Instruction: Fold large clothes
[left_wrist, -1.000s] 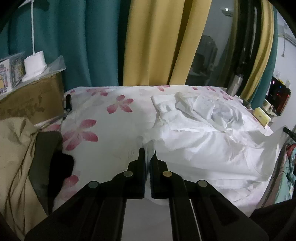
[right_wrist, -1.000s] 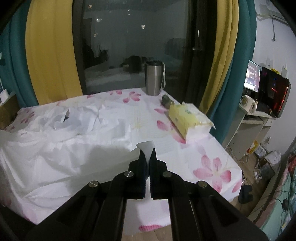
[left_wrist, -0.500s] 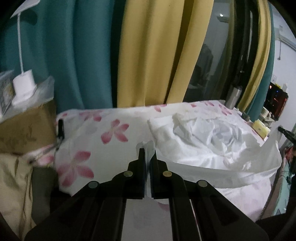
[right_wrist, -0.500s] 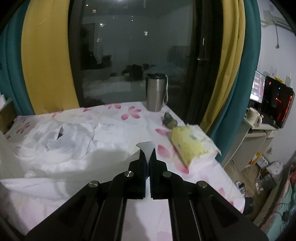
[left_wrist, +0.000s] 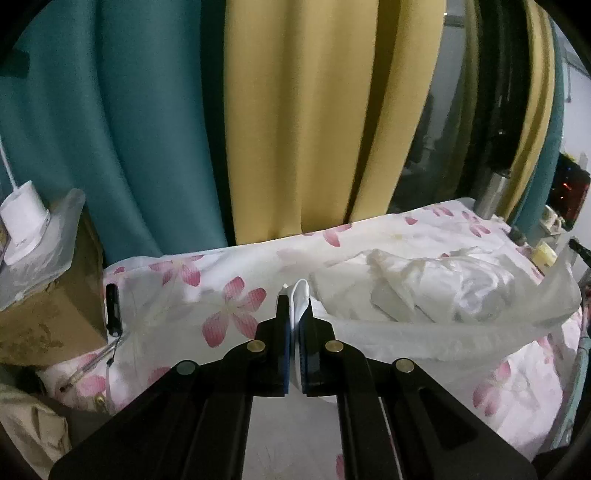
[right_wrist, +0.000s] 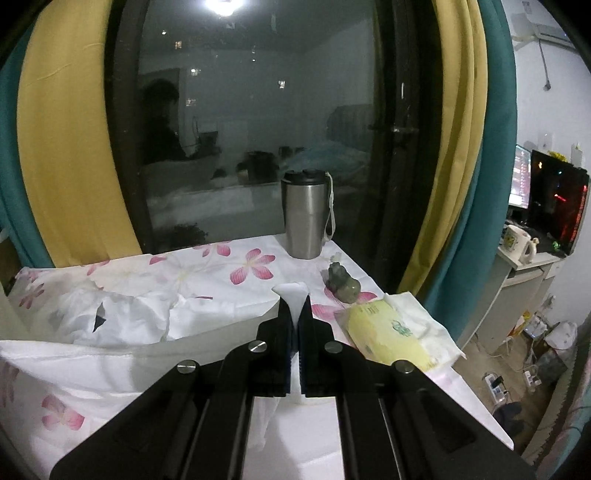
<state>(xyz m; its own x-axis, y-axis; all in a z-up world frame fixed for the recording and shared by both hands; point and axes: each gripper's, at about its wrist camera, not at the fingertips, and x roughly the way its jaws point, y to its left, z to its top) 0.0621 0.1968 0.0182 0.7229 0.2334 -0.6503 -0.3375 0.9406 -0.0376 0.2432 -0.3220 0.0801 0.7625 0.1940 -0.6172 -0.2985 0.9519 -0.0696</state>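
Observation:
A large white garment (left_wrist: 436, 291) lies crumpled on the flower-print tablecloth (left_wrist: 229, 295). My left gripper (left_wrist: 294, 308) is shut on one white corner of it, and a taut hem runs from there to the right. In the right wrist view my right gripper (right_wrist: 294, 308) is shut on another corner of the white garment (right_wrist: 122, 317). Its lifted edge stretches off to the left above the table (right_wrist: 240, 273). Both corners are held up off the cloth.
A steel tumbler (right_wrist: 304, 214), a small green figurine (right_wrist: 340, 282) and a yellow tissue pack (right_wrist: 384, 332) sit at the table's right end. A cardboard box (left_wrist: 44, 310) with a white lamp base (left_wrist: 24, 218), a black pen (left_wrist: 112, 306), and curtains (left_wrist: 295, 122) behind.
Both grippers have drawn back and up with their corners. The garment's near edge has risen off the table and pulled taut between them; the table looks farther off and lower in both views.

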